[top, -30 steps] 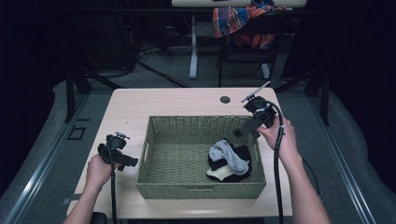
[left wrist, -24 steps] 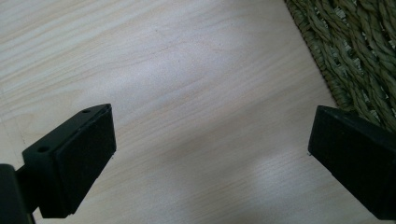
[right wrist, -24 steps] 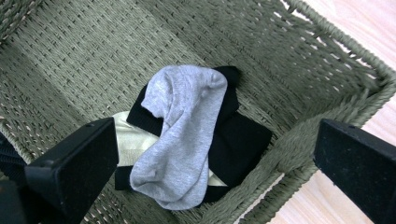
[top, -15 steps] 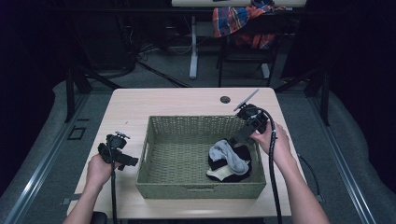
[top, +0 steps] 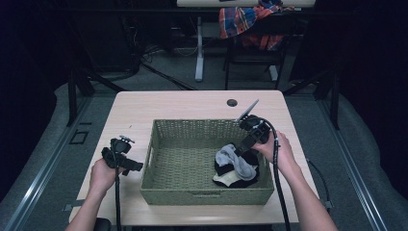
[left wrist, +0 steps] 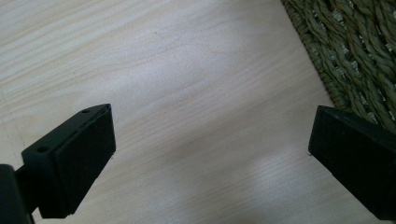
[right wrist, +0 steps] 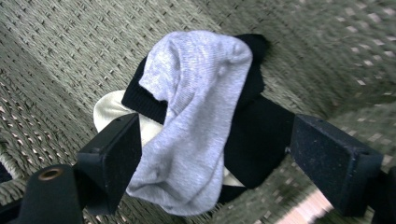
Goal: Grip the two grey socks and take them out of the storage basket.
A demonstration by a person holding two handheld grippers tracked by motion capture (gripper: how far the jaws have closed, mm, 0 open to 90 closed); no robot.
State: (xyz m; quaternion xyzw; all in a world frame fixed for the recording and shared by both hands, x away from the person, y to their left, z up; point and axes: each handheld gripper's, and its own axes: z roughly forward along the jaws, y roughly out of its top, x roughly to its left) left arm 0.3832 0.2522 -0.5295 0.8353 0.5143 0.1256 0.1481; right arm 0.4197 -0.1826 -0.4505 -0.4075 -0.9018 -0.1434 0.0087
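Note:
A green woven basket (top: 207, 193) stands on the pale wooden table (top: 192, 103). In its right half lies a heap of socks: a grey sock (top: 236, 162) (right wrist: 196, 116) draped over a black one (top: 250, 169) (right wrist: 261, 135) and a cream one (top: 225, 180) (right wrist: 108, 111). My right gripper (top: 239, 148) (right wrist: 215, 140) dips into the basket just above the heap. Its jaws have just been closing and stand open either side of the grey sock, with the right pad clear of it. My left gripper (top: 129, 164) (left wrist: 212, 135) hovers open over bare table left of the basket (left wrist: 355, 46).
A round cable hole (top: 232, 102) sits near the table's far edge. Behind the table stands a chair with a plaid cloth (top: 250, 21) on it. The right gripper's cable (top: 278, 183) runs down along the forearm. The basket's left half (top: 183, 159) holds nothing.
The right gripper has come down and leftward from the basket's far right corner to just above the socks. The left gripper has stayed put.

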